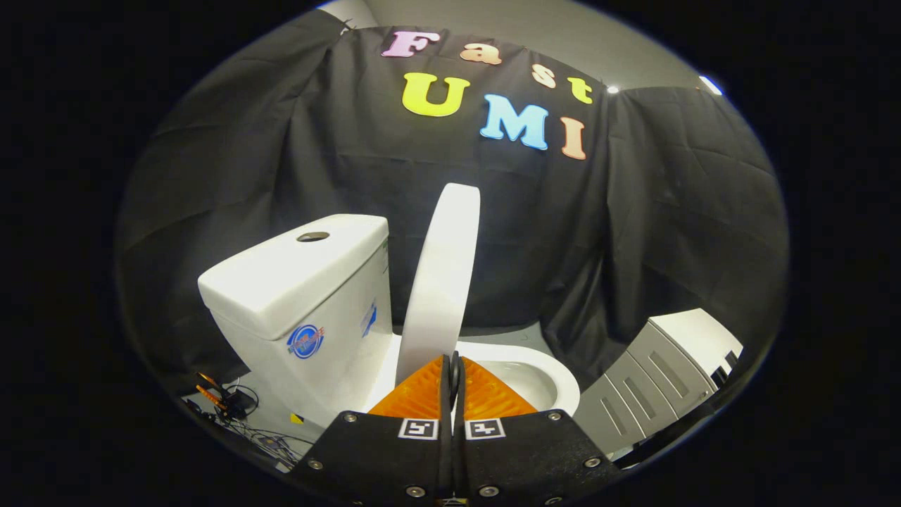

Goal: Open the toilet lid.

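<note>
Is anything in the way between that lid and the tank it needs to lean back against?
Nothing visible. The lid stands nearly upright, seen edge-on, its lower edge at the tips of the gripper, whose fingers are closed together. The gap between lid and tank looks free, with the open bowl beyond.

You see glossy, smooth white ceramic on the cistern (310, 282) and bowl (542, 377), a smooth plastic-looking lid (443, 282), matt creased black cloth (295, 155) behind, and a matt grey cabinet (662, 380).

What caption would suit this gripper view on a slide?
Gripper closed at the edge of the raised toilet lid, tank beside it, bowl exposed.
</note>
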A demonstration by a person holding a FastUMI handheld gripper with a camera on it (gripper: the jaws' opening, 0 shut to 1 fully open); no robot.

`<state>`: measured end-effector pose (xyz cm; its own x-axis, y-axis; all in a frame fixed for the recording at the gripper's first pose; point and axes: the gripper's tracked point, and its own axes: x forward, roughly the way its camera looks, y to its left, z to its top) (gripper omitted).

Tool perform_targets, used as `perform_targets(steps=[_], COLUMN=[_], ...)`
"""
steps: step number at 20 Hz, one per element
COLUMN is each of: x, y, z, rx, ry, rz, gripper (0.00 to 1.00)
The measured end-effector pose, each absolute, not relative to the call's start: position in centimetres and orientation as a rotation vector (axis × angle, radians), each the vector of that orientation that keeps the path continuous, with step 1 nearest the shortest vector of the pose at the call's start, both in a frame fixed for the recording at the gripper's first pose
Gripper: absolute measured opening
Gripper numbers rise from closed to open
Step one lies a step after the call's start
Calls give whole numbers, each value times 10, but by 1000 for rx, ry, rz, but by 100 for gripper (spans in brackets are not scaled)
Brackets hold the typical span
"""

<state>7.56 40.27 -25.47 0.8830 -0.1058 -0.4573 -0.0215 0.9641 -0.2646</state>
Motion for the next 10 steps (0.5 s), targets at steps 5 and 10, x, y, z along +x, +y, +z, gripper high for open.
perform_targets(steps=[5, 10], x=[78, 77], y=[439, 475], z=[-256, -263], rx=[-327, -402], ry=[478, 477], rz=[22, 75], gripper=[0, 0])
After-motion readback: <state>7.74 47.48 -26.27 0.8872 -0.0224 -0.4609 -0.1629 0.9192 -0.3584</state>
